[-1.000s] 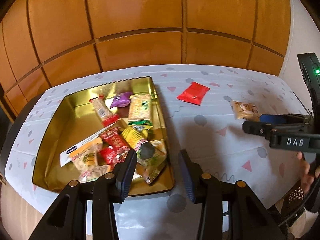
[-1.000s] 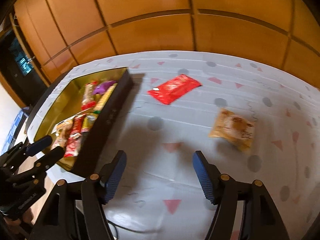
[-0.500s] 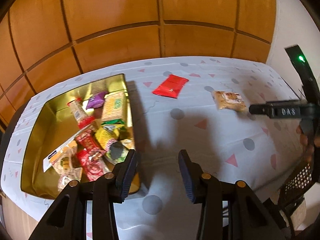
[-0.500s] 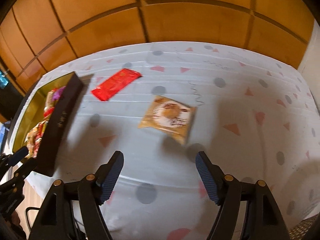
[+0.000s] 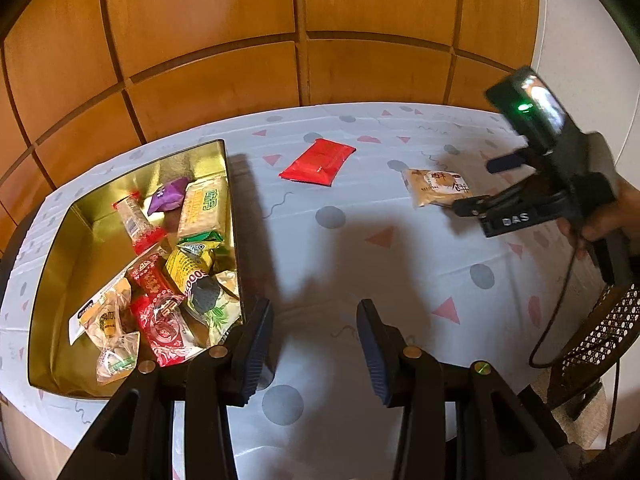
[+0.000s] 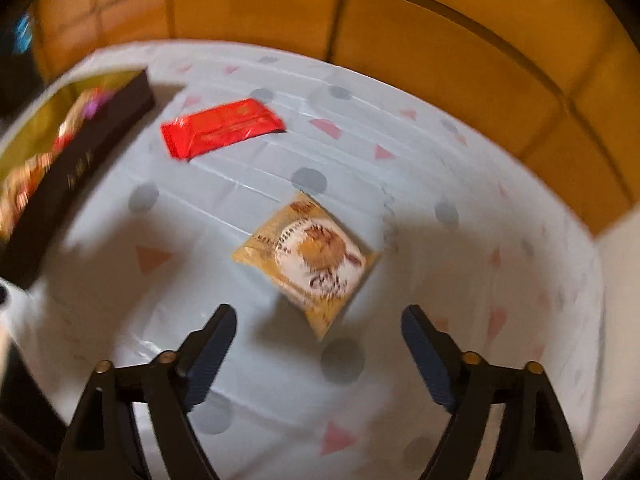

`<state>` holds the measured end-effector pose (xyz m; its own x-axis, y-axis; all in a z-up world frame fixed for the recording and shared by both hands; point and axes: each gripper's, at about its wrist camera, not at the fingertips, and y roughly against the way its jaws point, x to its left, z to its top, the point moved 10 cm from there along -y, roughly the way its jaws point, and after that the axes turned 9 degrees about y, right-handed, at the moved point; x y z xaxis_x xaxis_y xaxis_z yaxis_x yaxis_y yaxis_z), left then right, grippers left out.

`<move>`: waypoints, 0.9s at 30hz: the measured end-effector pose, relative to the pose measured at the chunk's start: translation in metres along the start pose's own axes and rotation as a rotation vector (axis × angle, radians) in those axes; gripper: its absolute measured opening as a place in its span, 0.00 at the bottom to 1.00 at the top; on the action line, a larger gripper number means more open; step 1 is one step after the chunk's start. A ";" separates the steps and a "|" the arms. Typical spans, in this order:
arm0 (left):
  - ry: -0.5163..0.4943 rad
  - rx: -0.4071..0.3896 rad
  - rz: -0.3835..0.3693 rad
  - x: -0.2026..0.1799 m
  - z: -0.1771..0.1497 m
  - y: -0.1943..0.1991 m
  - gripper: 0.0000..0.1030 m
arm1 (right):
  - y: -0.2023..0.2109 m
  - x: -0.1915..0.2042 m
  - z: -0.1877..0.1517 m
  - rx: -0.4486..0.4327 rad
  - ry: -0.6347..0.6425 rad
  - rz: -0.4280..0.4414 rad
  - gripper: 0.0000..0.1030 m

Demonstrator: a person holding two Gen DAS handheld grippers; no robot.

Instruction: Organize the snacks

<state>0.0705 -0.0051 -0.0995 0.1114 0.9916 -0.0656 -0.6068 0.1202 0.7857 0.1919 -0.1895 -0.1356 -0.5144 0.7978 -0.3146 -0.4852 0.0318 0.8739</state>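
Note:
A gold tin [image 5: 60,248] on the left holds several wrapped snacks; it also shows in the right wrist view [image 6: 80,148]. A red packet [image 5: 318,162] [image 6: 222,128] and a tan pastry packet [image 5: 436,188] [image 6: 310,256] lie loose on the tablecloth. My left gripper [image 5: 314,344] is open and empty, above the cloth just right of the tin's near corner. My right gripper [image 6: 318,344] is open and empty, hovering just short of the tan packet; it also shows in the left wrist view [image 5: 480,188].
The round table has a pale cloth [image 5: 360,264] with dots and triangles. Wooden wall panels [image 5: 240,40] stand behind it. A wicker chair [image 5: 600,332] and a cable are at the right edge.
My right gripper has swung right and closed in on the tan packet, which now sits between its open fingers' line. My left gripper has drifted right, away from the tin.

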 end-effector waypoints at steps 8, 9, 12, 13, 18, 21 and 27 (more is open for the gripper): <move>-0.025 0.012 -0.034 -0.011 0.001 -0.003 0.42 | -0.038 -0.002 0.024 0.021 0.094 0.035 0.84; -0.025 0.017 -0.036 -0.012 0.002 -0.005 0.42 | -0.041 -0.001 0.025 0.027 0.102 0.050 0.81; -0.022 0.024 -0.039 -0.014 0.008 -0.008 0.42 | -0.038 0.003 0.026 0.023 0.107 0.069 0.53; -0.020 0.027 -0.040 -0.014 0.012 -0.009 0.42 | -0.036 0.004 0.023 0.026 0.118 0.068 0.52; -0.040 0.041 -0.048 -0.020 0.033 -0.017 0.43 | -0.033 -0.005 0.002 0.034 0.078 0.079 0.53; -0.058 0.049 -0.042 -0.027 0.050 -0.028 0.43 | -0.038 -0.012 -0.003 0.043 0.029 0.090 0.56; -0.081 0.091 -0.038 -0.036 0.084 -0.062 0.44 | -0.041 -0.012 0.002 0.049 0.041 0.088 0.56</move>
<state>0.1702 -0.0526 -0.0946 0.1981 0.9789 -0.0496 -0.5276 0.1492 0.8363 0.2197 -0.1992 -0.1667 -0.5827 0.7733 -0.2499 -0.4018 -0.0069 0.9157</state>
